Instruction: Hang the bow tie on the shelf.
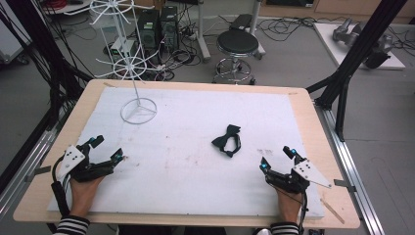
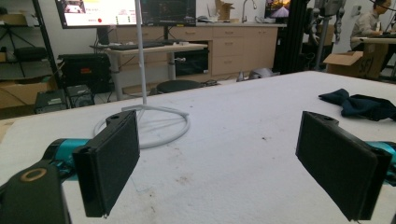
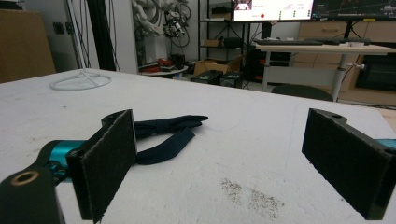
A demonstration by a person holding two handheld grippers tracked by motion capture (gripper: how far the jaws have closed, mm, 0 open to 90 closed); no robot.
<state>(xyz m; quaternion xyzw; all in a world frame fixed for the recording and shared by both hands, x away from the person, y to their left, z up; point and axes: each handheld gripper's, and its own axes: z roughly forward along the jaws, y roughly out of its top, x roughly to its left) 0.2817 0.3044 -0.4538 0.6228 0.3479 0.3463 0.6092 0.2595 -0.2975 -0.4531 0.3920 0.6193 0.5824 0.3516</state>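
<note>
A dark bow tie with its strap lies flat on the white foam sheet, right of centre. In the right gripper view the bow tie lies just beyond the left jaw. My right gripper rests low near the front right, open, nothing between its pads. At the front left my left gripper also stands open and empty, pointing across the sheet. From the left gripper view the bow tie sits far off to the right. A white wire display stand rises from its ring base at the back left.
The stand's ring base lies ahead of the left gripper. The foam sheet covers a wooden table. A black frame post stands off the right edge. A stool and cables lie on the floor behind the table.
</note>
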